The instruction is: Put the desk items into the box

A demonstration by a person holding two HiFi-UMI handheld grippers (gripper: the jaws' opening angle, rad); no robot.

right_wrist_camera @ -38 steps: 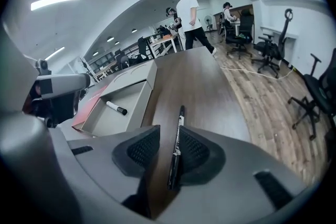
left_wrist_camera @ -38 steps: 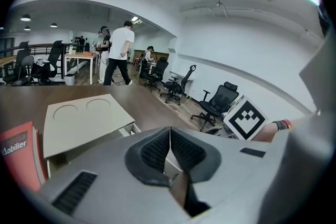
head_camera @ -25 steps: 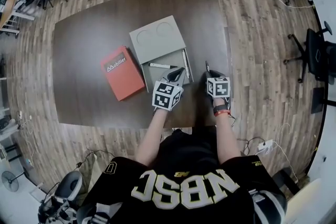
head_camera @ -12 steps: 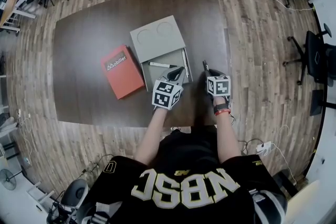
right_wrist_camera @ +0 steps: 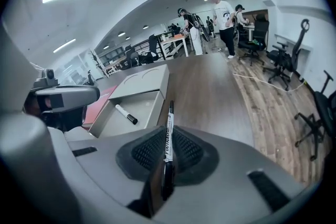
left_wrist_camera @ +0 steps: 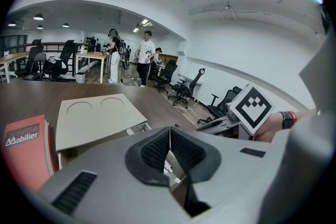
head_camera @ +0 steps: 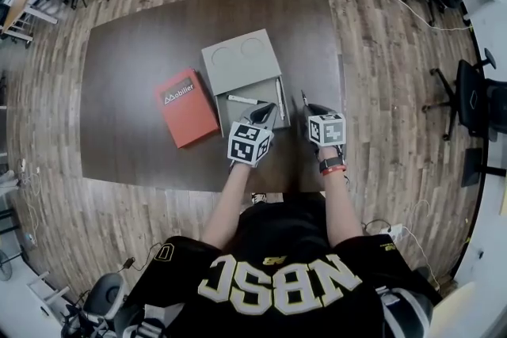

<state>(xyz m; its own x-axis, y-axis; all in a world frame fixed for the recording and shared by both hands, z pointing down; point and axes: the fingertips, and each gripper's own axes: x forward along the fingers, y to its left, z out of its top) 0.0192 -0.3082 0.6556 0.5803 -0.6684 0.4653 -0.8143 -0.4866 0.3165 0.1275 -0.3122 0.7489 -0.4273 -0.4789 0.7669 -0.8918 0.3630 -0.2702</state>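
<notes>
Since a second ago, the pen (right_wrist_camera: 169, 120) has been carried a little to the left, closer to the box (head_camera: 238, 63), and is now held off the desk (head_camera: 135, 51) beside the box's right wall. It is clamped across its lower barrel by the right tool (right_wrist_camera: 167, 150), whose pads are pressed against it on both sides.

Its long axis is pointed forward, away from the person, roughly parallel with that wall. The open compartment is therefore found to the left of the pen and slightly ahead, so a short sideways carry is judged to be what the coming move needs. The right hand is clearly the nearer one for this.

The pen is seen as slender, with a white printed barrel, a black tip and a dark rear end.

One marker (right_wrist_camera: 126, 114) is already laid in the open compartment. The left tool (left_wrist_camera: 169, 147) is held over the box's near corner, its jaws together with nothing between them. A red book (head_camera: 184, 108) is laid just left of the box.
</notes>
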